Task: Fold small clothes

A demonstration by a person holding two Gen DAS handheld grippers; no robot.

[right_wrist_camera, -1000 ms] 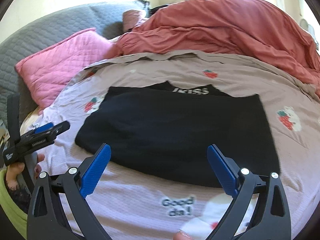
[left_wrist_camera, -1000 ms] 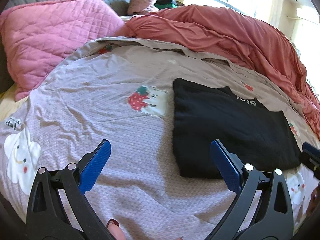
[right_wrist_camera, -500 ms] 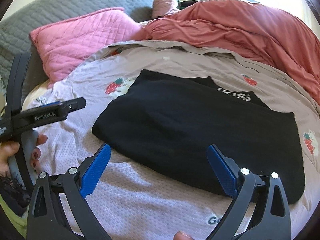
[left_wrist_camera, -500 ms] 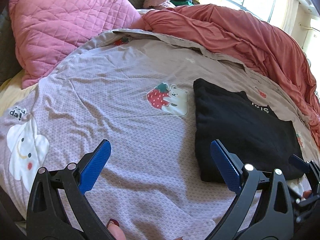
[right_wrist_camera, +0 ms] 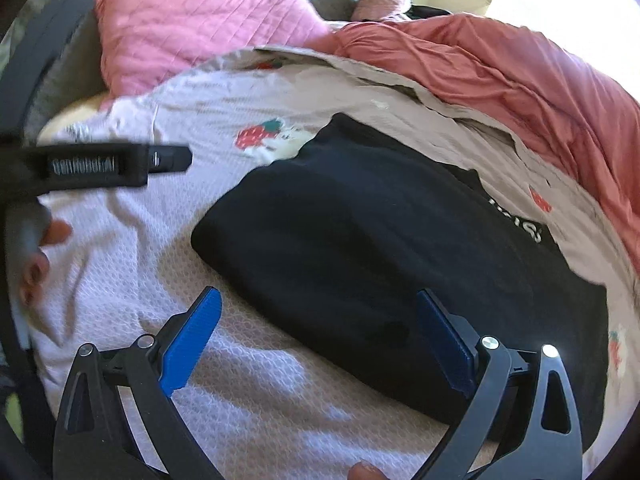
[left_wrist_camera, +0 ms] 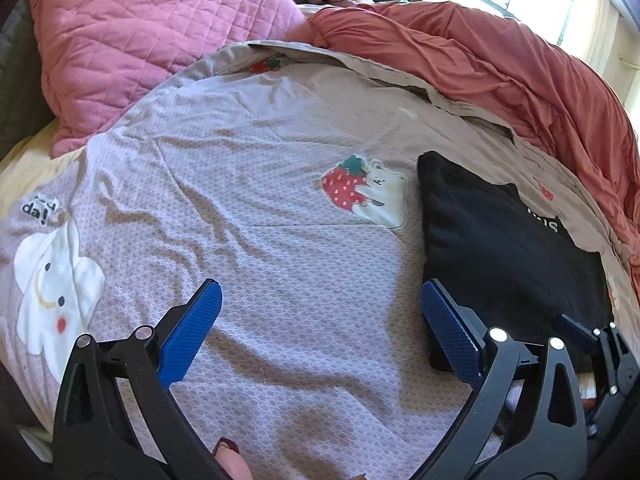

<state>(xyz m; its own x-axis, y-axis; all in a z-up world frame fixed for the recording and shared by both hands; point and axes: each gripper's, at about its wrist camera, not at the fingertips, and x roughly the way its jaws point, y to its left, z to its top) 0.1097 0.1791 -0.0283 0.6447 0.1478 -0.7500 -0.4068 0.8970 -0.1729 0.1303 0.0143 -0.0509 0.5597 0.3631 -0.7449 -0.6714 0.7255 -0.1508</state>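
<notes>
Pillow (left_wrist_camera: 136, 36) in quilted pink fills my far left, propped at the head of the bed. My left gripper (left_wrist_camera: 320, 330) hangs released, blue pads spread wide over the bare patterned sheet (left_wrist_camera: 248, 248), holding nothing. Further right, past the strawberry-and-bear print (left_wrist_camera: 364, 196), the folded black garment (right_wrist_camera: 380, 256) lies flat on the sheet. My right gripper (right_wrist_camera: 318, 334) is likewise spread wide over the garment's near edge, nothing grasped. Beyond, the rust-red duvet (right_wrist_camera: 520, 76) is heaped on the far right.
</notes>
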